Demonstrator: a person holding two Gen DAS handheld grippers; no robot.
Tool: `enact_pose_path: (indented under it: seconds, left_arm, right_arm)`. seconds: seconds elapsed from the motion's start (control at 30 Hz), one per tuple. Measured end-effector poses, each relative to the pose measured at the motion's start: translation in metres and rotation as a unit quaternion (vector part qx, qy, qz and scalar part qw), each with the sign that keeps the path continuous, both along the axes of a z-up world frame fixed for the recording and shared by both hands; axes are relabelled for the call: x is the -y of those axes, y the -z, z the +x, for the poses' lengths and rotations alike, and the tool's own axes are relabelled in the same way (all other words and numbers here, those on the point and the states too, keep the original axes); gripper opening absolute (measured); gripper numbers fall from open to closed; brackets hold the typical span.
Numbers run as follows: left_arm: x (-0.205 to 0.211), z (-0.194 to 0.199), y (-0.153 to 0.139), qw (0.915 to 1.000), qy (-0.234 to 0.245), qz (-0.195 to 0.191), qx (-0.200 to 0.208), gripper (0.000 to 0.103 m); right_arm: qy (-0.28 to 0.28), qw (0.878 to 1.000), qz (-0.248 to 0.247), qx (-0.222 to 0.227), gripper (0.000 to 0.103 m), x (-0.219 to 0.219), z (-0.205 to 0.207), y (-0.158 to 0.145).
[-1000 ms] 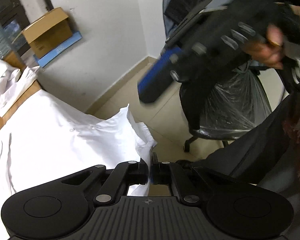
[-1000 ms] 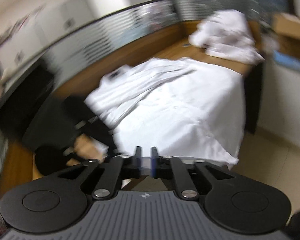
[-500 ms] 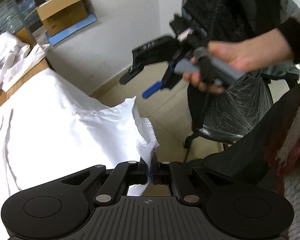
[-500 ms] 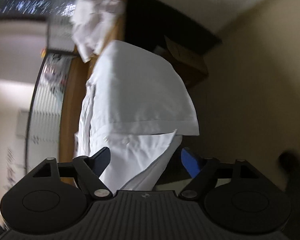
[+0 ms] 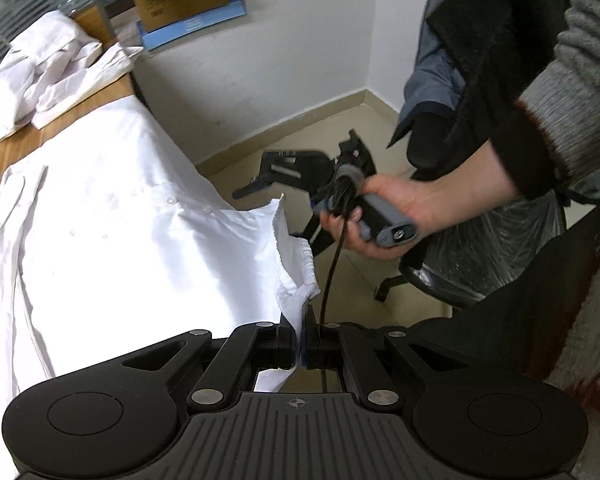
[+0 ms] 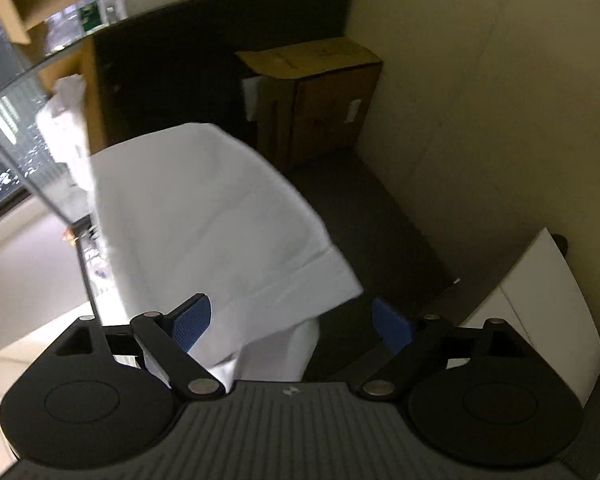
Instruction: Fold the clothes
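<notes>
1. The white shirt (image 5: 112, 216) lies spread on the wooden table (image 5: 4, 160), its long axis running from the far left of the tabletop toward you, and its near hem end hangs off the table's edge over the floor.
2. Your left gripper (image 5: 300, 344) is clamped on that hem corner: the fingers are pressed together with a fold of white cloth between them, held just off the table's near corner.
3. Your right hand (image 5: 396, 216) holds the handle of the right gripper (image 6: 288, 320), wrist bent, the tool pointing down and left toward the hanging hem; its cable droops toward the left gripper.
4. The right gripper stands wide open, blue pads (image 6: 192, 320) well apart, with the draped shirt edge lying between and just ahead of them. I cannot tell whether a pad touches the cloth.
5. Only the left wrist view shows your hand, a crumpled pile of white clothes (image 5: 40, 72) at the far end of the table, and the office chair (image 5: 480, 256).
6. Only the right wrist view shows a cardboard box (image 6: 316, 96) under the table, against the wall.
</notes>
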State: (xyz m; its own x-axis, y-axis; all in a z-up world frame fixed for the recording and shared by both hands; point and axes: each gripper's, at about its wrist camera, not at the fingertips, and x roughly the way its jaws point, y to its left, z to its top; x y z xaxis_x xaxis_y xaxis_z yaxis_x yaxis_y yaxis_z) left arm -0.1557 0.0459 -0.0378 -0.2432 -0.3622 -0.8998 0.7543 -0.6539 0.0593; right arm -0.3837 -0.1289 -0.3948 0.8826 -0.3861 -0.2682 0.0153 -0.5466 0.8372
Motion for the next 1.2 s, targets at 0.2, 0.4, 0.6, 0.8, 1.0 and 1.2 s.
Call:
enact_pose_path:
  seconds: [0.2,0.4,0.6,0.8,1.0,1.2]
  left_arm:
    - [-0.002,0.0,-0.002,0.9995,-0.031,-0.001,-0.002,0.005]
    - [-0.008,0.004,-0.008,0.9971,-0.073,-0.019,-0.006,0.004]
    - [-0.019,0.008,-0.021,0.9888,-0.141,-0.049,-0.004,0.005]
    - [-0.027,0.014,-0.039,0.9693,-0.229,-0.089,-0.013,0.005]
    - [-0.035,0.029,-0.05,0.9318,-0.336,-0.135,-0.031,0.005]
    - [-0.045,0.062,-0.051,0.8619,-0.472,-0.175,-0.062,0.005]
  right_arm:
    - [0.003,0.999,0.017,0.042,0.077,0.009,0.021,0.014]
    - [0.028,0.997,-0.01,0.07,0.019,0.018,0.01,-0.01]
    - [0.001,0.997,-0.074,0.016,0.005,0.036,-0.013,-0.08]
    - [-0.059,0.985,-0.154,-0.052,0.004,0.062,-0.023,-0.162]
    - [-0.127,0.951,-0.243,-0.145,0.004,0.094,0.007,-0.248]
    - [-0.207,0.909,-0.3,-0.203,0.003,0.135,0.086,-0.314]
